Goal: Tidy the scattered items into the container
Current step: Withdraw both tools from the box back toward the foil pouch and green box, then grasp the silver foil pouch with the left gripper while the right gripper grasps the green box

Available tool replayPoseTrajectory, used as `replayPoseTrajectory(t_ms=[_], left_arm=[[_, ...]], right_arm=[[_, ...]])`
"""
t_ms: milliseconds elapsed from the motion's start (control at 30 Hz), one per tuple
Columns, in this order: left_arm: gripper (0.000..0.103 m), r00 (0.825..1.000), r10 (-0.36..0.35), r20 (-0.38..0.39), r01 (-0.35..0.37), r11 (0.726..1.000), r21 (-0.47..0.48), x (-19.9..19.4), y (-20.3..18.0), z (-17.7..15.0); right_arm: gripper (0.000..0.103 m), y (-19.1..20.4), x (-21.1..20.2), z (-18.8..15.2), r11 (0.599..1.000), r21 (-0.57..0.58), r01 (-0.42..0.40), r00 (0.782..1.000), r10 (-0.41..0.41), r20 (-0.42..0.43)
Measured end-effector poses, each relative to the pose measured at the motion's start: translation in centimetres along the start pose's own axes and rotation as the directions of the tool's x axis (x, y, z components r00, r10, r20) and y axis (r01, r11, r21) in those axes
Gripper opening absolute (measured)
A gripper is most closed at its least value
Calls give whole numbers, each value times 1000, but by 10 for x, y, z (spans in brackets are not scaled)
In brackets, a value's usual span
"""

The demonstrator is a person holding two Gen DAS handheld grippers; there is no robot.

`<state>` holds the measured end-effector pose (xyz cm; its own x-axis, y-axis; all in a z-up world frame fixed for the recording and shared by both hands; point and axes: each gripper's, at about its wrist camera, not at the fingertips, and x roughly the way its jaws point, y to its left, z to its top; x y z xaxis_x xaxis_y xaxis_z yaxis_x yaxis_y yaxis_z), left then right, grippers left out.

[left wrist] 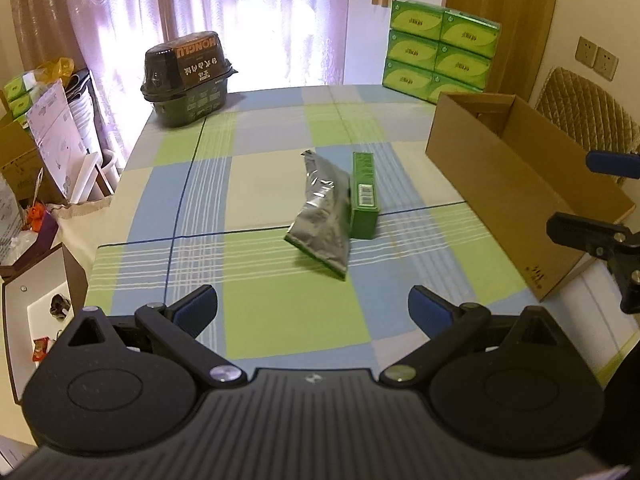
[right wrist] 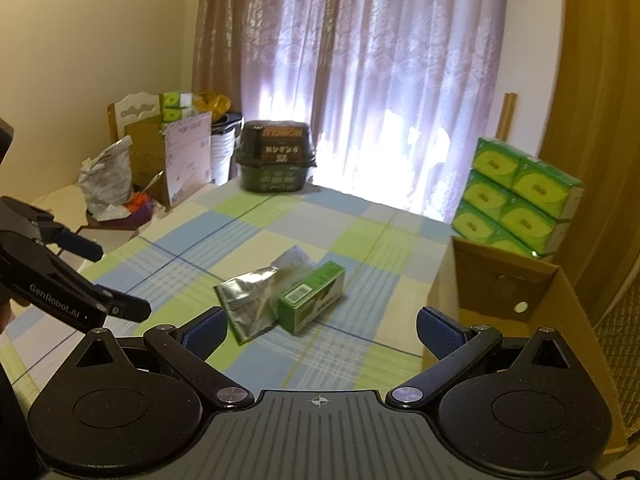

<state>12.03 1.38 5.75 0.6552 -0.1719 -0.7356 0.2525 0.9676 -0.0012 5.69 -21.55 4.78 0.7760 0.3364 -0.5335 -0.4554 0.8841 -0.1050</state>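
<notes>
Table covering (left wrist: 280,132): woven cloth, matt, checked in green, blue and cream. Pouch (left wrist: 320,216) at table centre: metallic foil, glossy, creased. Small box (left wrist: 363,196) touching it: printed green card, slight sheen. Container (left wrist: 512,184) at the right edge: plain brown corrugated cardboard, matt. Dark tubs (left wrist: 188,80) at the far left corner: shiny plastic with clear film wrap. Green packs (left wrist: 436,52) at the far right corner: glossy plastic film. Left gripper (left wrist: 312,308) and right gripper (right wrist: 320,330): matt black plastic, blue textured pads (right wrist: 206,332), bright metal pivot screws. Curtains (right wrist: 380,60): sheer patterned fabric.
</notes>
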Motion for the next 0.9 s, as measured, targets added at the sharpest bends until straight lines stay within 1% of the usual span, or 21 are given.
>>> replayPoseTrajectory(t_ms=[100,333,467,600,733,800,900], left_arm=[[100,1000,1,-12,0,1000,20,11,7,2],[99,999,-23,-48,26,998,65,45,19,13],[99,997,-44,-69,49,995,85,69,22,18],[97,995,-60,-84,69,991,113,93,23,22],[97,992,-86,-94,97,989,111,118,27,25],[94,991,-94,-100,104,989,103,131,29,28],[93,986,-128,-106,138,986,95,144,29,36]], right_arm=[[103,2,14,-2,1000,3,-12,1000,12,-22],[103,6,48,-7,999,16,-27,997,28,-74],[103,3,70,-7,998,47,-33,994,37,-99],[103,-4,94,-6,994,105,-37,993,48,-112],[103,-10,118,-8,989,141,-32,991,51,-126],[103,-13,129,-10,988,153,-26,990,46,-132],[103,-21,143,-14,984,177,-14,990,39,-139]])
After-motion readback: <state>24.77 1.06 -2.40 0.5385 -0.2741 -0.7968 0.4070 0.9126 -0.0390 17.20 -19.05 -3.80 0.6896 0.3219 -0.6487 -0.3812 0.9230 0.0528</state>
